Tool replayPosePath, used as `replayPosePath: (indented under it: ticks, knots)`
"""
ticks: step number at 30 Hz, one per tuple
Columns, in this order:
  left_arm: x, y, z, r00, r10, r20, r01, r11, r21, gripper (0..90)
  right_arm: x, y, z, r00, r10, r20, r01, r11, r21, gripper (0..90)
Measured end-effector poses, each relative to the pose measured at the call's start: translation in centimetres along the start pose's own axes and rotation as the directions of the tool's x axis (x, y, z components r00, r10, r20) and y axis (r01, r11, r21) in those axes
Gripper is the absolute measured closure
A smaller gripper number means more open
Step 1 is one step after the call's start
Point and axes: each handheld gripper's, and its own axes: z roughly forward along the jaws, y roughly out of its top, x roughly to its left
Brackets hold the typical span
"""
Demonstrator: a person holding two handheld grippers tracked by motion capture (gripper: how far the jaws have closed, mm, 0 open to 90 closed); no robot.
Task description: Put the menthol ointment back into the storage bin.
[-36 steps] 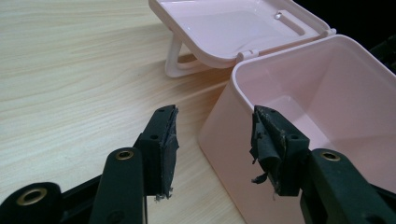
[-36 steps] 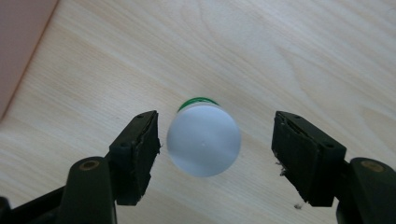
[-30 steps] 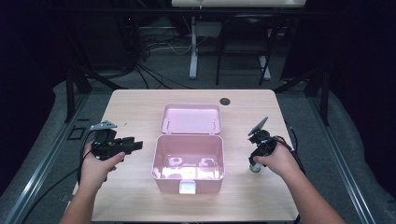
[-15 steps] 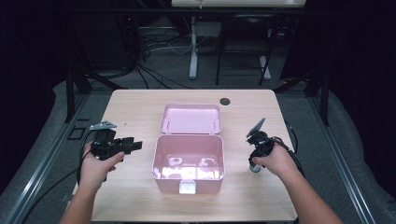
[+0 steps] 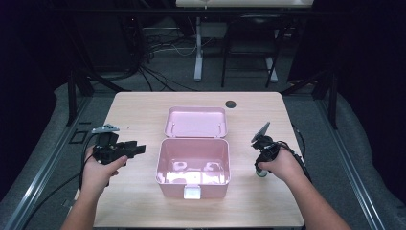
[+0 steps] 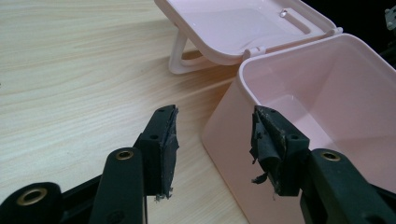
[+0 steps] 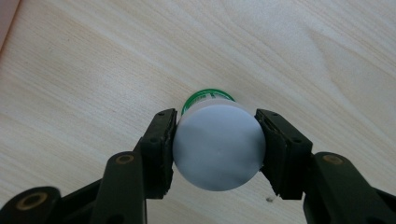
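Early stage, by the look of it: pink storage box (image 5: pixel 192 165) already open at bench (image 5: pixel 139 108) centre, hinged lid (image 5: pixel 195 121) folded flat behind, front latch hanging loose. Nothing packed yet; inside w/ just moulded bumps on the floor, no loose contents visible.

Right claw (image 7: pixel 218 144) pinching a small white-capped bottle (image 7: pixel 218 151) w/ green label, jaws pressed on both sides of the cap. Bottle upright on the bench right of the box, well apart from it, base seemingly touching the wood.

Left claw (image 6: pixel 212 140) spread, gripping nothing, just beside box's left wall.

Left to do, probably: lift bottle, carry over rim, set inside, shut lid.
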Motion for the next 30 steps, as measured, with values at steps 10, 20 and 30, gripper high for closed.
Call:
replayPosePath:
  ticks: [10, 20, 30]
  knots:
    - [0.0, 0.0, 0.0, 1.0, -0.002, 0.0, 0.002, 1.0, 0.001, 50.9, -0.1, -0.1, -0.3, 1.0, 0.006, 0.0, -0.006, 0.9999, -0.013, 49.9]
    - [0.1, 0.0, 0.0, 1.0, -0.006, 0.002, 0.006, 1.0, 0.001, 50.9, -0.2, -0.4, -1.0, 0.9999, 0.006, -0.011, -0.006, 0.9998, -0.019, 50.0]
    - [0.1, 0.0, -0.1, 1.0, -0.006, 0.002, 0.006, 1.0, -0.002, 50.9, 0.2, 0.0, -2.4, 1.0, -0.002, -0.005, 0.002, 0.999, -0.045, 50.1]
